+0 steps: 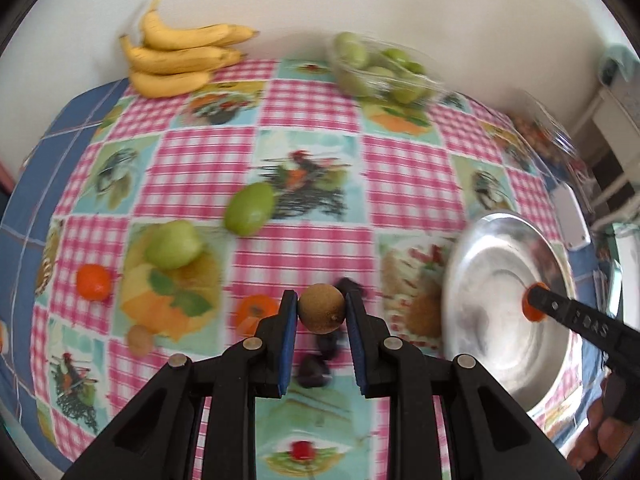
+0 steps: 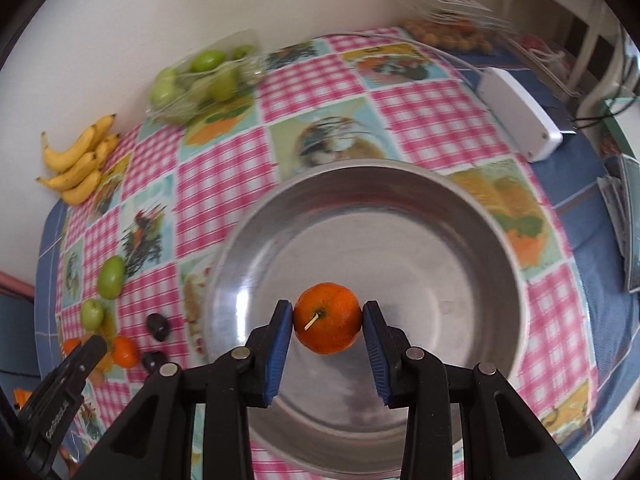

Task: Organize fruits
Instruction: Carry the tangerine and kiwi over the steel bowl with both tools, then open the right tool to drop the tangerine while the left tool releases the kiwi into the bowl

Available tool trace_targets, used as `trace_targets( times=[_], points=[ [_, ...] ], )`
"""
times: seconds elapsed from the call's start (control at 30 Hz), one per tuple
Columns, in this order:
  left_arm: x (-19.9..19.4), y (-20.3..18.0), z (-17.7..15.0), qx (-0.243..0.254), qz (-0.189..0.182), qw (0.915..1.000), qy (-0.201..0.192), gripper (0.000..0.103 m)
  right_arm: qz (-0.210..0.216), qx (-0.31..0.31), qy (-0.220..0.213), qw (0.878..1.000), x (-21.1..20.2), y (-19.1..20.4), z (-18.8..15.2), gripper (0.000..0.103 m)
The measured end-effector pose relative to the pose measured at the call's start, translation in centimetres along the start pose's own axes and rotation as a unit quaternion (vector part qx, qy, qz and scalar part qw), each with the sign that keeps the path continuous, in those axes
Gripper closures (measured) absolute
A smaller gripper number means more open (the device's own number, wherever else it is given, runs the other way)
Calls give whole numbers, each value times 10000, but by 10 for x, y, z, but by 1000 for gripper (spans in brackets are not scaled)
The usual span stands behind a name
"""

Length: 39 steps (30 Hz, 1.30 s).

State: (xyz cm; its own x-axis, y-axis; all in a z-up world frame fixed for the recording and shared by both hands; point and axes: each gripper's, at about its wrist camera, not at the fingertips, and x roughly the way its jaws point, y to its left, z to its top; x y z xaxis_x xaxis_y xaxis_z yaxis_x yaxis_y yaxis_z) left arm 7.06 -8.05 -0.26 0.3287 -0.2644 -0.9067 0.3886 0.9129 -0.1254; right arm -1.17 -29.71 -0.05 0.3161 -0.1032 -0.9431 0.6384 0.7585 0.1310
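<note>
Now our right gripper (image 2: 327,320) clamps a round orange tangerine (image 2: 327,318) above the shiny steel bowl (image 2: 500,256); our left gripper (image 1: 321,312) grips a brown round fruit (image 1: 321,309) beside it. Releasing high risks bouncing out.

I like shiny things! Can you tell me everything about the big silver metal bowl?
The big silver metal bowl is round, wide and shiny, with a smooth rim and blurry reflections inside. It sits upright on the checked tablecloth and looks empty. The right gripper holds a small orange fruit over it.
</note>
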Motion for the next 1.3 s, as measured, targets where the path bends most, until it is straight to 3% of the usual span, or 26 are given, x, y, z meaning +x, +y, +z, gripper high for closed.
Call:
trace_targets(
  times=[0.23,0.53,0.8,1.1,1.2,1.27,1.3],
  points=[
    [0,-57,-9,618,-331,9975,-46,78,-129,398,14,9991,0,-43,5,64],
    [14,-119,-27,1555,-481,9865,-155,78,-304,700,49,9971,3,-77,4,64],
    [30,-138,-29,1774,-403,9833,-2,78,-348,632,371,9967,28,-76,-2,64],
    [37,-139,-30,1845,-338,9822,130,78,-403,581,364,9968,28,-76,-6,64],
    [35,-139,-29,1841,-358,9822,103,74,-393,558,309,9972,25,-73,-1,60],
    [31,-139,-28,1828,-412,9823,71,66,-407,505,242,9976,19,-72,0,45],
    [28,-138,-27,1823,-424,9823,40,66,-417,480,192,9978,16,-70,1,43]
  ],
)
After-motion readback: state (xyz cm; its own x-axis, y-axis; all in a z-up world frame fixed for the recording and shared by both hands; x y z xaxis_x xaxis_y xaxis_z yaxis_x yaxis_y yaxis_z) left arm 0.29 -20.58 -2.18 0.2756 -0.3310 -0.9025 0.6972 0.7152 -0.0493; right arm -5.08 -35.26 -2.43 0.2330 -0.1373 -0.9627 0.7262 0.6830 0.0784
